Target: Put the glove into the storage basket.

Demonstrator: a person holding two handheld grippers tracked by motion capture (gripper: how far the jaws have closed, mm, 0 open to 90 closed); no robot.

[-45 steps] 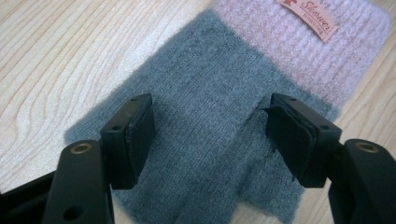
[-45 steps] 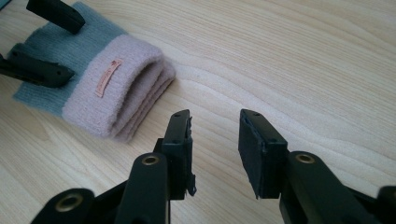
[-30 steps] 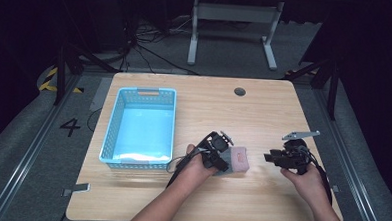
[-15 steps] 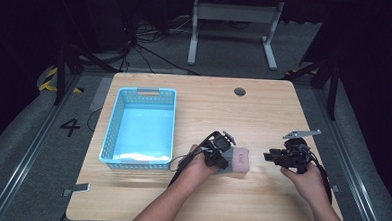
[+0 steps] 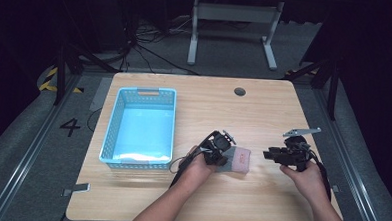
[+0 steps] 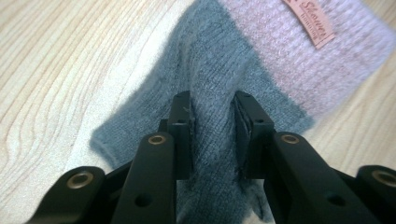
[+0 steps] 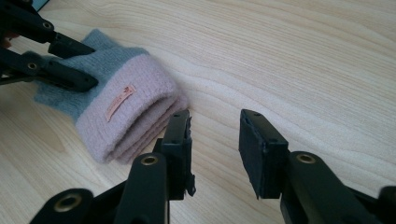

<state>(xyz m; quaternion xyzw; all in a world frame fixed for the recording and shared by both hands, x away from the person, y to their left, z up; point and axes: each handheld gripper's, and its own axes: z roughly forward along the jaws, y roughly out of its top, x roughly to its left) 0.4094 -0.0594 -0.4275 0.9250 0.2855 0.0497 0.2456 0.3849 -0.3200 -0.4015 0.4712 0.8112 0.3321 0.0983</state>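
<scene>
Grey-and-pink knitted sock (image 5: 236,159) lies on the desk (image 5: 264,113), long axis running between the tools. Left tool (image 6: 212,122) pinches its grey end; right tool (image 7: 215,140), jaws apart and empty, sits just beside the pink cuff.

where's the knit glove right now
In the high view the knit glove lies on the table near its front edge, right of the blue basket, pinched by the left gripper.

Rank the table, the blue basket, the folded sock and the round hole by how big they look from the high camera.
1. Table
2. Basket
3. Sock, grey and pink, part of it hidden by the left hand-held gripper
4. Hole
</scene>
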